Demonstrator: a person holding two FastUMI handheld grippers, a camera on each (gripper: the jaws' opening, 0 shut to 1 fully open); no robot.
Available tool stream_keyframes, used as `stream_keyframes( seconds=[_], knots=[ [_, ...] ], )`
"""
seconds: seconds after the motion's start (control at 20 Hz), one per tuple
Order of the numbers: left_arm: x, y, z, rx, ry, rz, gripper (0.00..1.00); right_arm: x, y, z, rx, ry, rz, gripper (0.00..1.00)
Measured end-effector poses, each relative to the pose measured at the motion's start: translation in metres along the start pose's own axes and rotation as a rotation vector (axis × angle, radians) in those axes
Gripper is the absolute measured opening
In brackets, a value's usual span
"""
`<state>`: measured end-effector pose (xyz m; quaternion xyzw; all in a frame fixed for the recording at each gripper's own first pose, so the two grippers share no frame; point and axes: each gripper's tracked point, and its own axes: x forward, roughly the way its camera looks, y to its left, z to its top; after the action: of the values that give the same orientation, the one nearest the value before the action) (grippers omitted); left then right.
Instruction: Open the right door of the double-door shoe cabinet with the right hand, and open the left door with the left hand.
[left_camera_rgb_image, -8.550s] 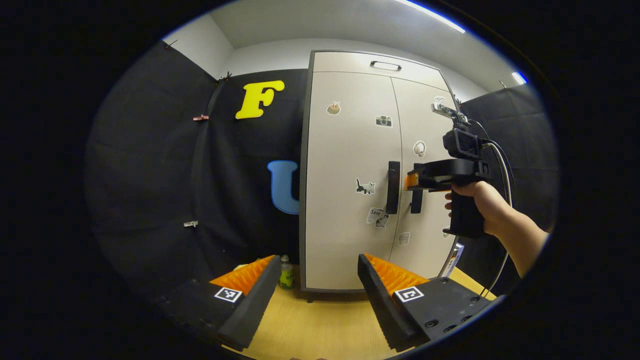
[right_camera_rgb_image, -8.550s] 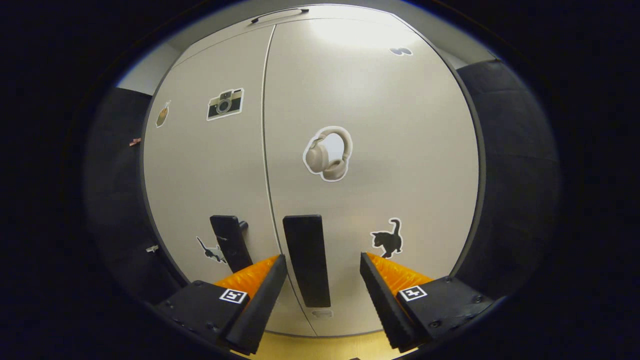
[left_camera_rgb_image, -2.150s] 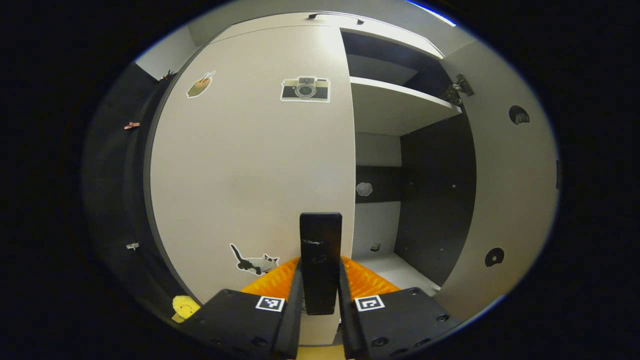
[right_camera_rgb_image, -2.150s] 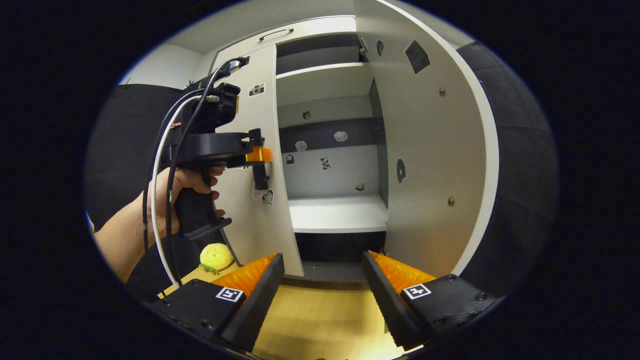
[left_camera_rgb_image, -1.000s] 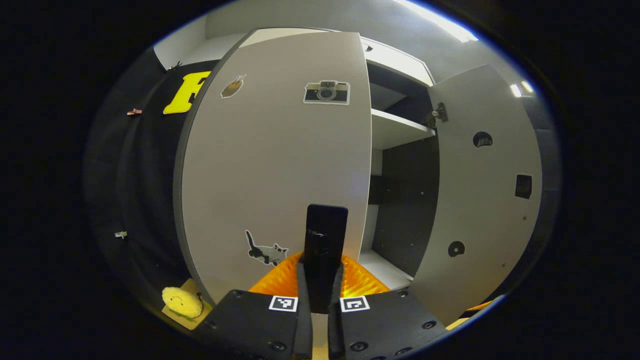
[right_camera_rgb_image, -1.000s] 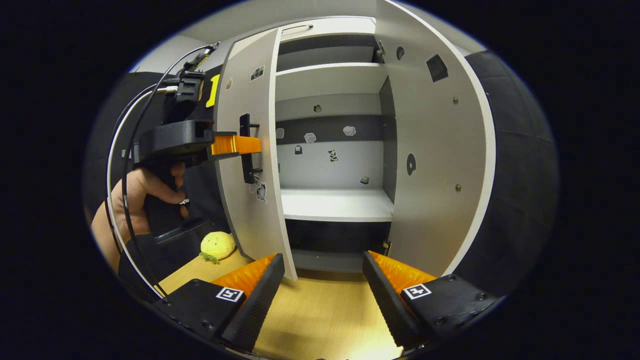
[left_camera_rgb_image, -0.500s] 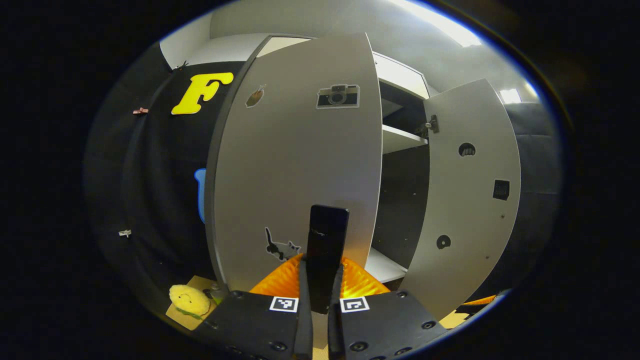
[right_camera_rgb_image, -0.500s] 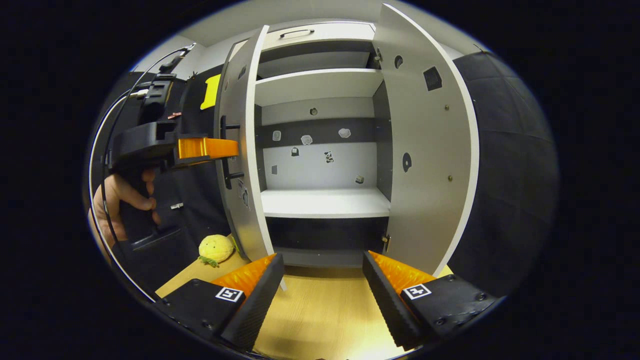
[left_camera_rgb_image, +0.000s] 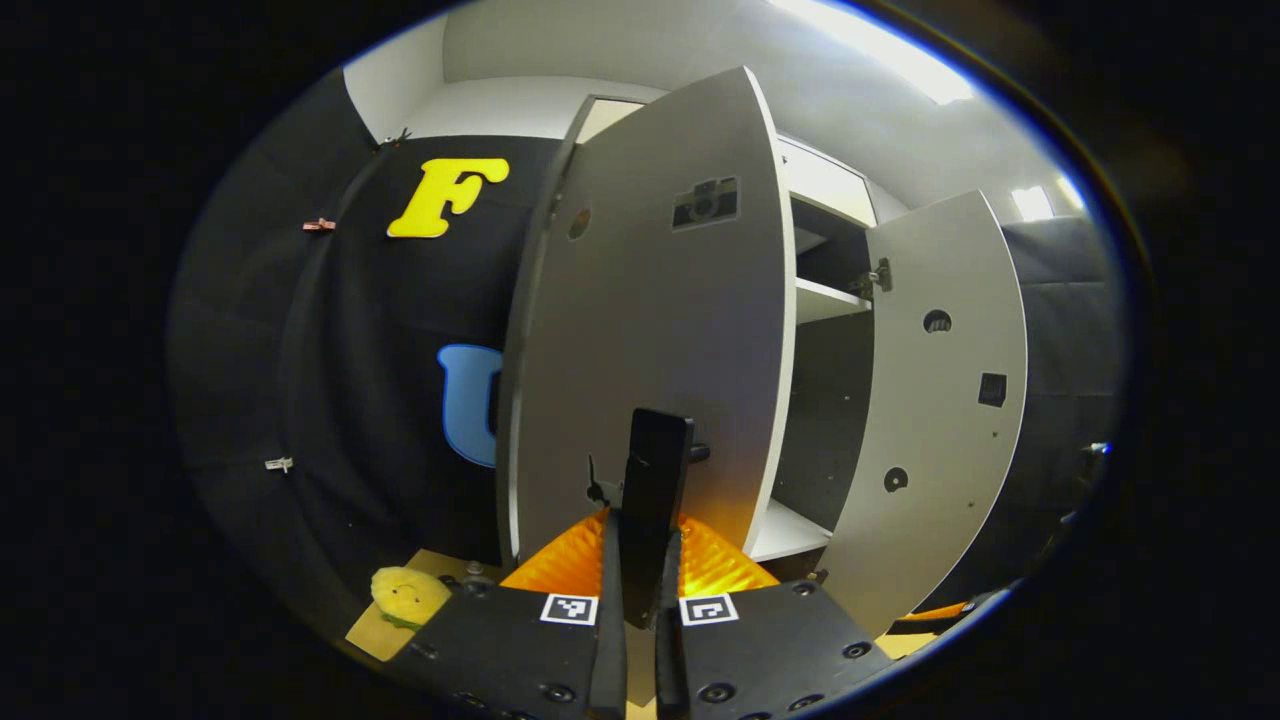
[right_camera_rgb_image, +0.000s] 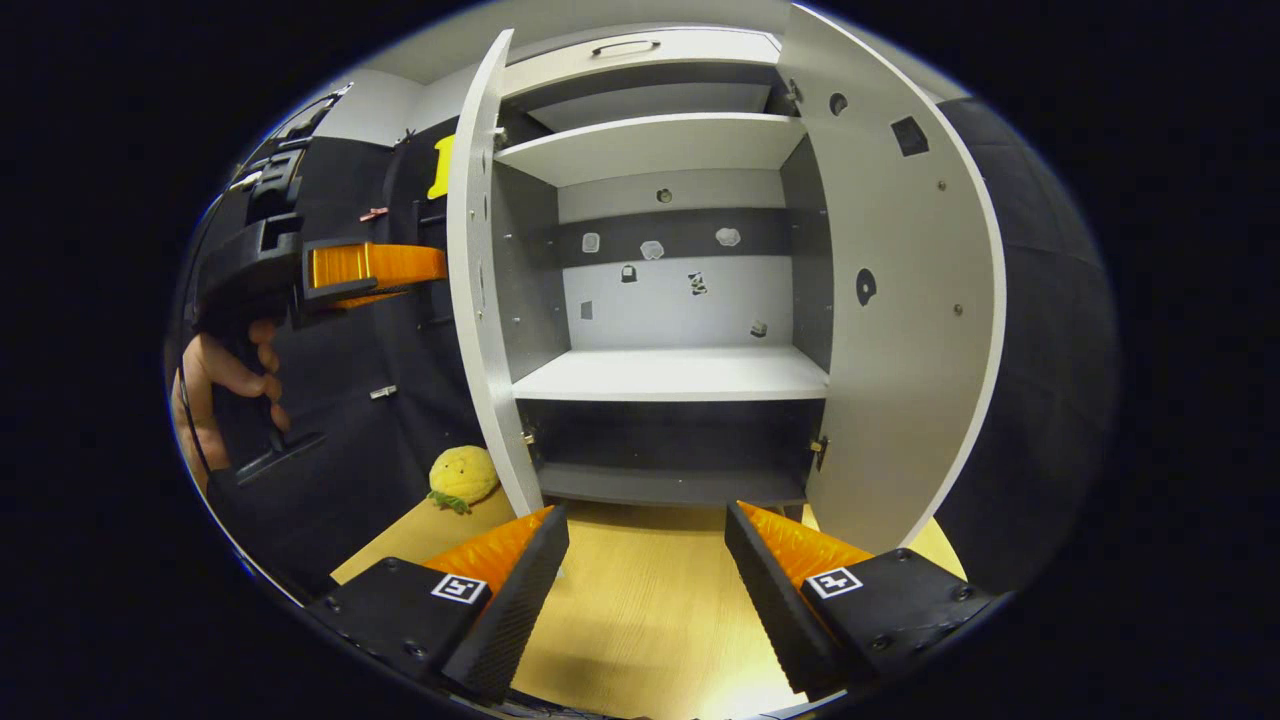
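Now the left tool, fingers pinching the black handle, had swung the left door from part-open to well outward beside the already open right door, while the right tool hung spread and empty, leaving little to do.
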<state>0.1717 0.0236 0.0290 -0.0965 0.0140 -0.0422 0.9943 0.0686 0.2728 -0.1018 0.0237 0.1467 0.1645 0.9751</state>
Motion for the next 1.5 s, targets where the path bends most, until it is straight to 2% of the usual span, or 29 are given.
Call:
stream_keyframes(
  seconds=[0.1,0.25,0.35,0.55,0.75,0.8,0.9,0.95,1.1,1.2,1.3,1.4,1.5],
  knots=[
    [-0.004,0.003,0.000,-0.033,0.003,-0.003,0.16,0.002,0.009,-0.008,0.009,0.028,0.023,1.00],
    [-0.007,0.012,0.003,0.047,-0.003,0.037,0.16,0.001,0.014,-0.009,-0.007,0.034,0.033,1.00],
    [-0.013,0.019,0.004,0.034,-0.008,0.053,0.15,0.000,0.009,-0.006,-0.009,0.025,0.020,1.00],
    [-0.029,0.053,0.009,0.015,-0.014,0.092,0.15,0.001,-0.002,-0.008,-0.001,0.030,-0.013,1.00],
    [-0.042,0.114,0.019,0.016,-0.034,0.228,0.09,0.003,-0.013,0.000,0.005,0.011,-0.043,1.00],
    [-0.041,0.118,0.018,0.011,-0.021,0.190,0.05,0.003,-0.017,0.005,0.006,0.003,-0.052,1.00],
    [-0.038,0.112,0.018,-0.045,-0.014,0.150,0.05,0.002,-0.025,0.015,0.004,-0.017,-0.072,1.00],
    [-0.039,0.114,0.018,-0.034,-0.021,0.155,0.05,0.002,-0.029,0.020,0.000,-0.027,-0.085,1.00],
    [-0.048,0.115,0.019,0.036,-0.008,0.196,0.05,0.000,-0.041,0.032,-0.001,-0.045,-0.113,1.00],
    [-0.063,0.110,0.019,0.046,-0.002,0.202,0.05,-0.001,-0.049,0.038,0.000,-0.057,-0.117,1.00],
    [-0.080,0.105,0.018,0.041,0.003,0.214,0.05,-0.002,-0.056,0.044,-0.002,-0.071,-0.113,1.00],
    [-0.098,0.103,0.006,0.076,0.035,0.272,0.05,-0.005,-0.064,0.050,0.002,-0.087,-0.100,1.00],
    [-0.107,0.088,-0.001,0.088,0.037,0.296,0.07,-0.011,-0.073,0.057,0.013,-0.098,-0.082,1.00]
  ],
)
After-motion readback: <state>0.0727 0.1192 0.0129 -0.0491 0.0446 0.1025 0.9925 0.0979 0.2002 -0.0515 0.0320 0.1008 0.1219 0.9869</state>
